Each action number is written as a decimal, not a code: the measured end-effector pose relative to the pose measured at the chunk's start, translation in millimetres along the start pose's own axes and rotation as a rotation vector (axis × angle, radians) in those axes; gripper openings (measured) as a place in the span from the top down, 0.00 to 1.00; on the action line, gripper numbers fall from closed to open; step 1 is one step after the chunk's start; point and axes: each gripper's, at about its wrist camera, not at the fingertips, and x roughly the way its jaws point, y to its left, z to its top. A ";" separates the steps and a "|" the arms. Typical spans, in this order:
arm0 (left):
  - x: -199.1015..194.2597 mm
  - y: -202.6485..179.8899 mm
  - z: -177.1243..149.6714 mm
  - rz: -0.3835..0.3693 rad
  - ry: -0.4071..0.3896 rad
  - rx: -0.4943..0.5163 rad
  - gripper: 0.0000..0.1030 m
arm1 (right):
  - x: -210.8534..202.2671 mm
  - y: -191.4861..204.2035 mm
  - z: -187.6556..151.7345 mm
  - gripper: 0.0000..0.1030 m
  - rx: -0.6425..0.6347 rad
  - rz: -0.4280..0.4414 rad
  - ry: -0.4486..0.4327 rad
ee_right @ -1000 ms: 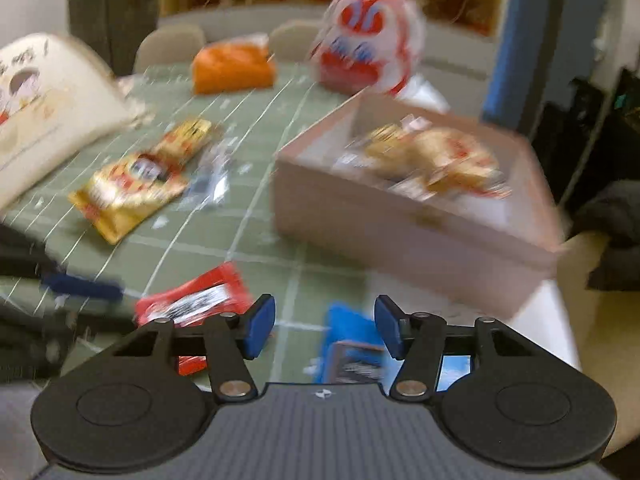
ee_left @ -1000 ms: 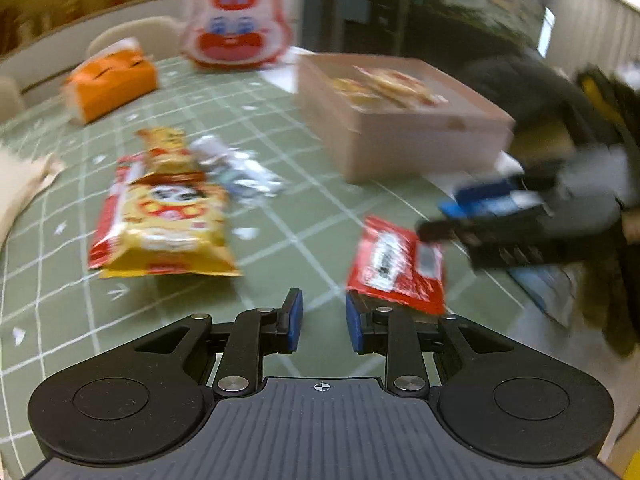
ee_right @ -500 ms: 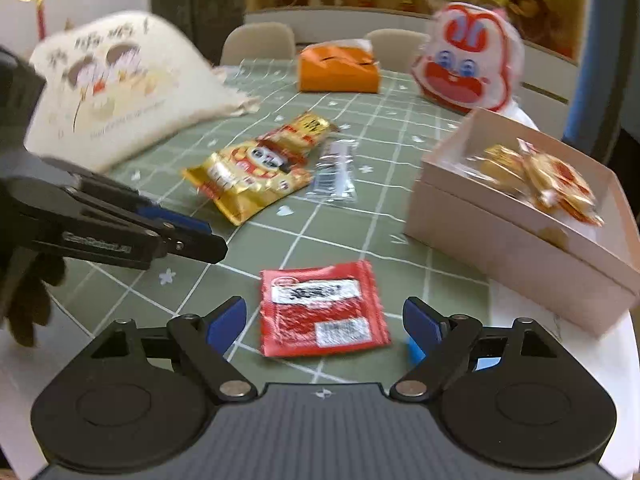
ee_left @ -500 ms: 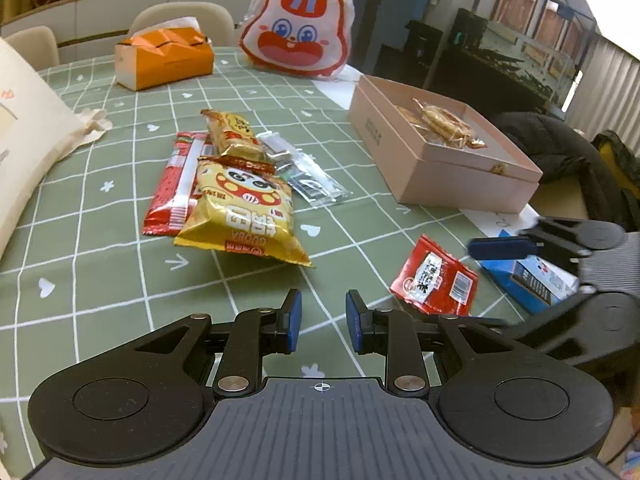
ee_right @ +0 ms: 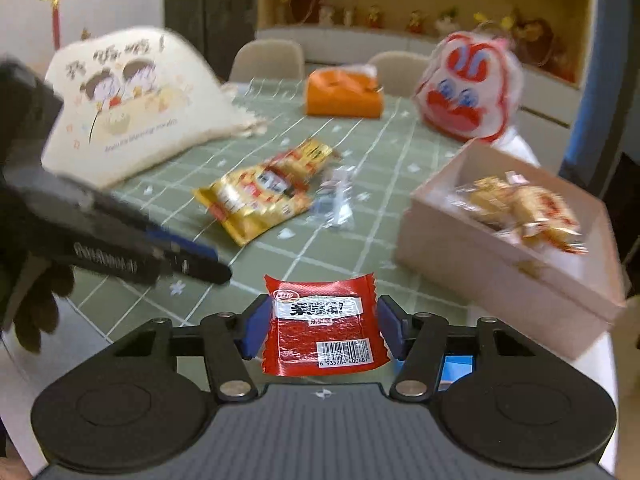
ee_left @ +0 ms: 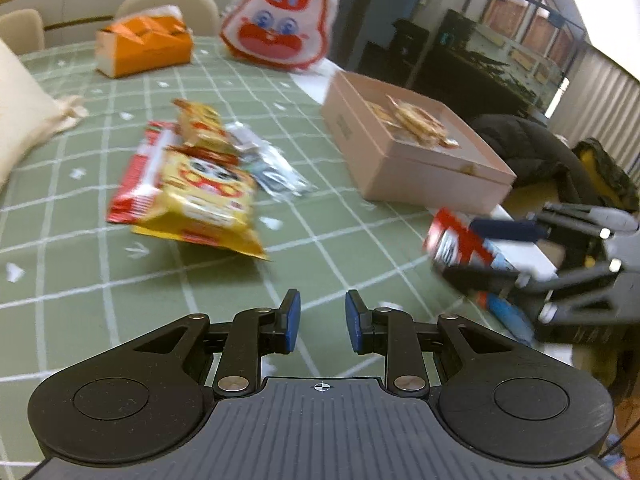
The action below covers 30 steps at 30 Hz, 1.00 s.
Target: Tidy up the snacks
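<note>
A red snack packet (ee_right: 324, 326) lies between the blue pads of my right gripper (ee_right: 323, 330), which is shut on its sides; it also shows in the left wrist view (ee_left: 456, 240). My left gripper (ee_left: 319, 320) is empty with a narrow gap between its pads, above the green tablecloth (ee_left: 200, 280). A pink box (ee_right: 516, 248) holding several wrapped snacks stands right of the packet; it also shows in the left wrist view (ee_left: 404, 160). A yellow snack bag (ee_left: 208, 200) lies on a red packet (ee_left: 136, 176) with a clear wrapper (ee_left: 272, 168) beside it.
An orange tissue box (ee_left: 144, 44) and a rabbit-face bag (ee_left: 278, 20) stand at the table's far side. A cream printed pillow (ee_right: 132, 100) sits at the left. A blue box (ee_left: 508, 312) lies by the table's right edge. Chairs stand behind the table.
My right gripper has closed from wide open onto the sides of the red packet. The left gripper has shifted a little and kept its narrow gap.
</note>
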 end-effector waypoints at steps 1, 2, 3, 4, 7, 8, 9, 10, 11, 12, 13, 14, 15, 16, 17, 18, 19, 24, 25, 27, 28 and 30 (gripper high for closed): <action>1.9 -3.4 -0.7 -0.014 0.009 -0.001 0.73 | -6.6 -7.2 -0.9 0.44 0.019 -0.009 -0.012; 3.5 -6.5 -1.4 -0.030 0.018 -0.003 0.73 | -11.3 -14.5 -1.8 0.44 0.035 -0.022 -0.021; 4.8 -10.1 -2.3 -0.046 0.027 -0.004 0.73 | -16.8 -23.8 -3.4 0.44 0.053 -0.048 -0.034; 5.7 -13.6 -3.2 -0.060 0.035 -0.003 0.73 | -22.7 -34.4 -5.3 0.44 0.072 -0.083 -0.045; 9.8 -26.4 -5.1 -0.099 0.060 0.001 0.73 | -34.1 -66.9 -16.1 0.44 0.134 -0.181 -0.054; 11.4 -30.3 -5.5 -0.116 0.069 0.000 0.73 | -36.2 -78.5 -21.7 0.44 0.156 -0.217 -0.051; 13.4 -35.4 -6.1 -0.133 0.077 -0.001 0.73 | -37.5 -90.2 -28.6 0.44 0.176 -0.260 -0.044; 14.6 -39.3 -6.2 -0.146 0.085 -0.002 0.73 | -38.2 -99.4 -36.1 0.44 0.196 -0.294 -0.036; 15.6 -43.6 -6.6 -0.156 0.091 0.000 0.73 | -38.0 -109.2 -43.6 0.44 0.220 -0.321 -0.026; 16.7 -48.0 -6.9 -0.164 0.096 0.004 0.73 | -37.9 -117.2 -51.7 0.44 0.245 -0.336 -0.013; 17.9 -52.0 -7.0 -0.170 0.100 0.011 0.73 | -38.0 -122.4 -59.7 0.44 0.264 -0.337 -0.002; 19.3 -55.7 -6.9 -0.174 0.103 0.016 0.73 | -38.0 -126.1 -67.1 0.44 0.280 -0.336 0.007; 19.8 -58.6 -7.6 -0.177 0.106 0.019 0.73 | -38.5 -126.3 -74.4 0.44 0.292 -0.334 0.015; 21.1 -61.2 -7.7 -0.181 0.109 0.021 0.73 | -38.6 -123.9 -78.9 0.44 0.296 -0.329 0.019; 22.0 -63.4 -7.7 -0.184 0.111 0.021 0.73 | -39.4 -119.5 -83.1 0.44 0.302 -0.314 0.019; 23.5 -64.9 -7.4 -0.187 0.115 0.019 0.73 | -42.2 -111.3 -86.6 0.44 0.297 -0.301 0.007; 25.0 -65.6 -6.8 -0.189 0.117 0.013 0.73 | -43.8 -101.6 -87.6 0.44 0.289 -0.279 0.000; 28.2 -60.4 -1.0 -0.147 0.101 -0.021 0.71 | -44.8 -54.8 -86.5 0.44 0.285 -0.050 -0.022; 26.4 -59.1 0.2 -0.122 0.088 -0.018 0.71 | -45.0 -46.6 -85.0 0.44 0.267 -0.038 -0.032; 18.6 -61.3 0.8 -0.057 0.054 0.020 0.71 | -45.7 -37.5 -82.4 0.44 0.237 -0.024 -0.052; 13.2 -65.8 -0.6 -0.031 0.038 0.054 0.71 | -46.6 -36.0 -81.7 0.44 0.227 -0.038 -0.062; 4.3 -81.8 -4.8 0.006 0.016 0.142 0.71 | -49.7 -34.9 -82.2 0.44 0.199 -0.110 -0.084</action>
